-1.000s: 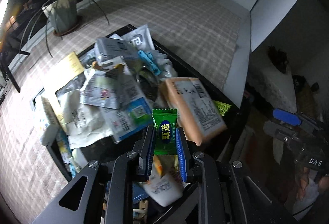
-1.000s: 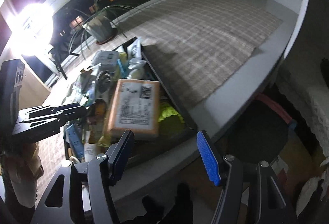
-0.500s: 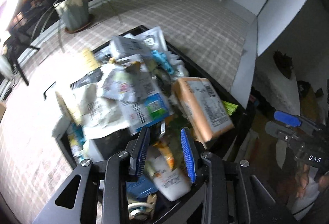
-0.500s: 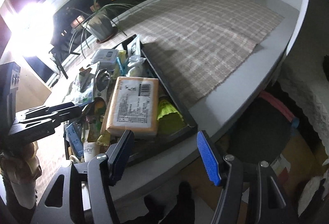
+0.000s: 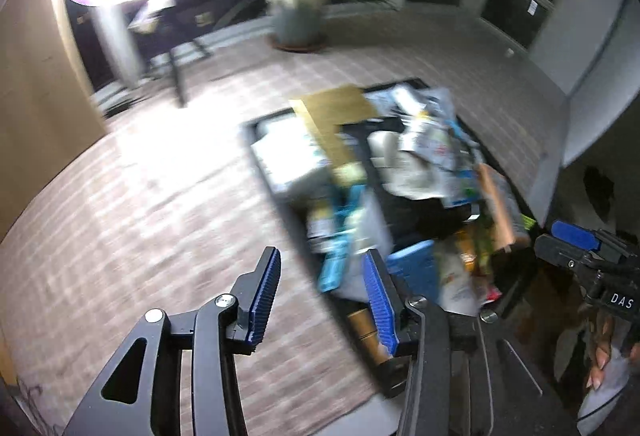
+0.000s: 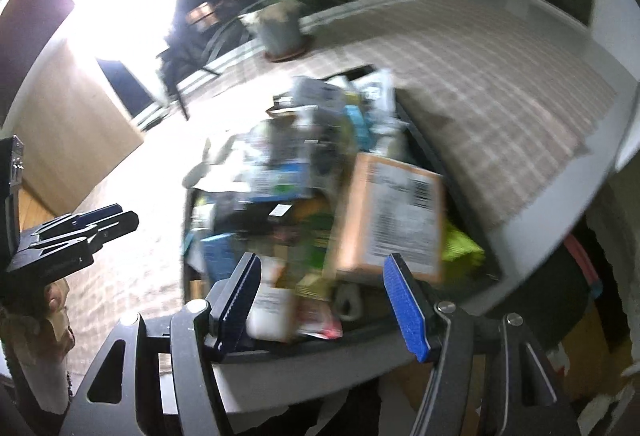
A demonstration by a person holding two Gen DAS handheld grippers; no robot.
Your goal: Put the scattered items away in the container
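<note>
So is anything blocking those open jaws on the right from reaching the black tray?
Nothing visible does. The right gripper hangs open at the near rim of the black tray, with only heaped packets beyond.

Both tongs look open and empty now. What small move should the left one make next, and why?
Probably sweep the left tongs a little further left over the checked cloth to look for strays. They are open and hold nothing, the black tray is piled with packets, and no loose item shows on the cloth, though the picture is blurred.

Both wrist views near, sharing container (image 5: 260,155).
</note>
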